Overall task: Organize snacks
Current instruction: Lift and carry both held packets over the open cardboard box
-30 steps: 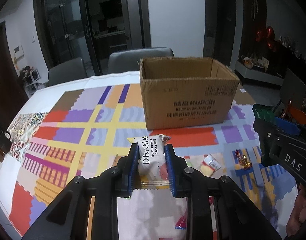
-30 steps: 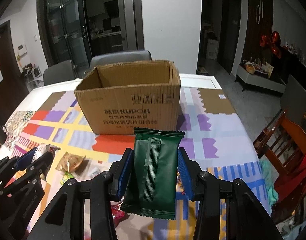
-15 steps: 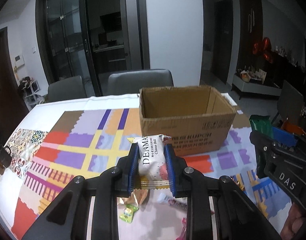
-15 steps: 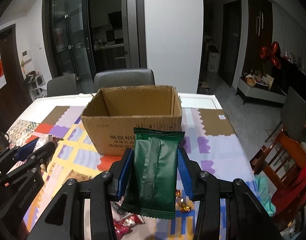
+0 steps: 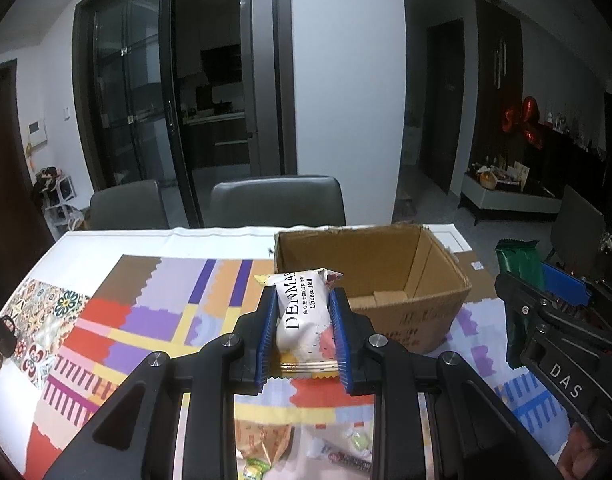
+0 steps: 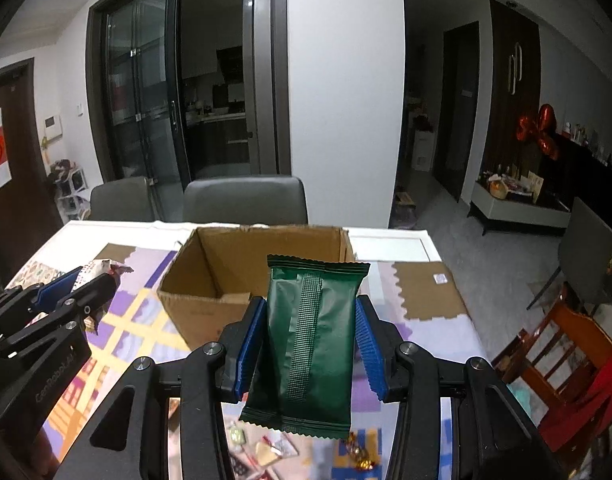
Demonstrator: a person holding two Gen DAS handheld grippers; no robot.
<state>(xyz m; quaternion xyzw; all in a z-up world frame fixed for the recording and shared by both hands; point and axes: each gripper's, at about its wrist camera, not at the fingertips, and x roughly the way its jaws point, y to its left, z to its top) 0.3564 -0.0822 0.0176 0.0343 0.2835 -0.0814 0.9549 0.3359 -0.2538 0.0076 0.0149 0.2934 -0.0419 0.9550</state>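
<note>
My left gripper [image 5: 302, 300] is shut on a white snack packet [image 5: 304, 316] lettered "Cheese Ball", held above the table in front of an open cardboard box [image 5: 390, 280]. A dark green snack packet [image 6: 310, 344] stands upright between the blue pads of my right gripper [image 6: 310, 308], which is shut on it just short of the same cardboard box [image 6: 210, 280]. The box's inside looks empty where it shows. Each gripper appears in the other's view: the right gripper [image 5: 546, 288] at the right edge, the left gripper [image 6: 78, 284] at the left edge.
Several loose small snacks [image 5: 266, 444] and candies [image 6: 358, 452] lie on the patterned tablecloth [image 5: 146, 312] below the grippers. Two grey chairs [image 5: 278, 200] stand behind the table. An orange wooden chair [image 6: 554, 340] with red cloth is off the table's right side.
Both grippers have risen with their packets and tilted up toward the box. The box's opening now shows from above, and it sits lower in both views.
</note>
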